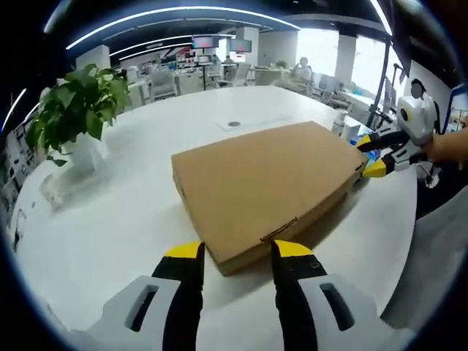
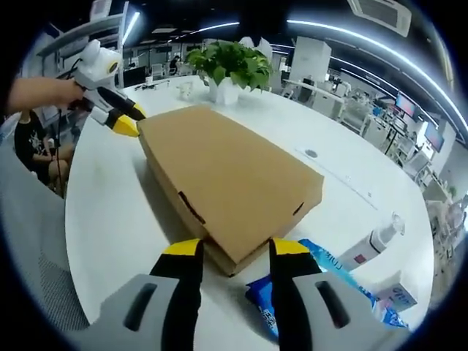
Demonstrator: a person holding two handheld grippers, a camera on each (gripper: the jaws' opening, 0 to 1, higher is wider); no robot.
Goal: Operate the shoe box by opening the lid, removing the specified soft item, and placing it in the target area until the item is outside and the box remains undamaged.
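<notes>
Stretching behind everything is an open office with ceiling light strips and rows of desks, and in front of it a broad white round surface (image 1: 110, 219) carries a flat brown shoe box (image 1: 267, 179), lid shut, near its middle. A potted plant (image 1: 77, 110) stands well apart from the box, while a blue packet (image 2: 292, 289) and a white bottle (image 2: 373, 245) lie just beside its corner. Left tool (image 1: 238, 252) and right tool (image 2: 234, 248) each sit open at opposite box corners
</notes>
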